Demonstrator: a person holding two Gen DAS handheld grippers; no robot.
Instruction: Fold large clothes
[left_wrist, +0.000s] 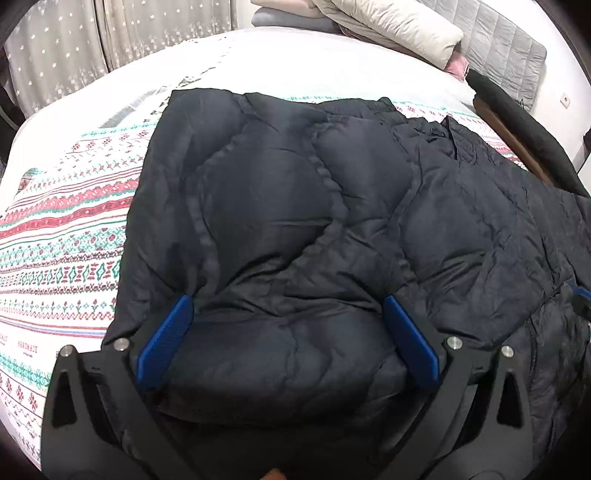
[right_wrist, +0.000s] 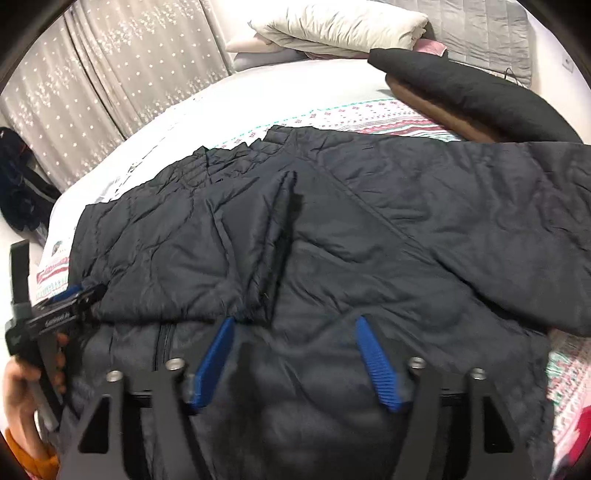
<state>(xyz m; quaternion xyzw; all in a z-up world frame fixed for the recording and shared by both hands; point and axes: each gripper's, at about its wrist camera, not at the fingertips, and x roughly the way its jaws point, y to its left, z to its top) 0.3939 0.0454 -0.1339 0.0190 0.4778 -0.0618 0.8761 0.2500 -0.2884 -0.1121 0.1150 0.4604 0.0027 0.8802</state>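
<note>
Your right tool (right_wrist: 293, 325) hangs spread wide over the dark jacket (right_wrist: 332, 236) on the bed (right_wrist: 280, 88); your left tool (right_wrist: 79, 291) touches its edge.

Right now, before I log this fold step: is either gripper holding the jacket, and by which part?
Nothing is held. The left gripper and right gripper are both open over the dark puffer jacket, near its front edge.

A patterned bedspread (left_wrist: 66, 229) is covering the bed; a cream pillow (right_wrist: 343, 27) is lying near starred curtains (right_wrist: 122, 74).
</note>
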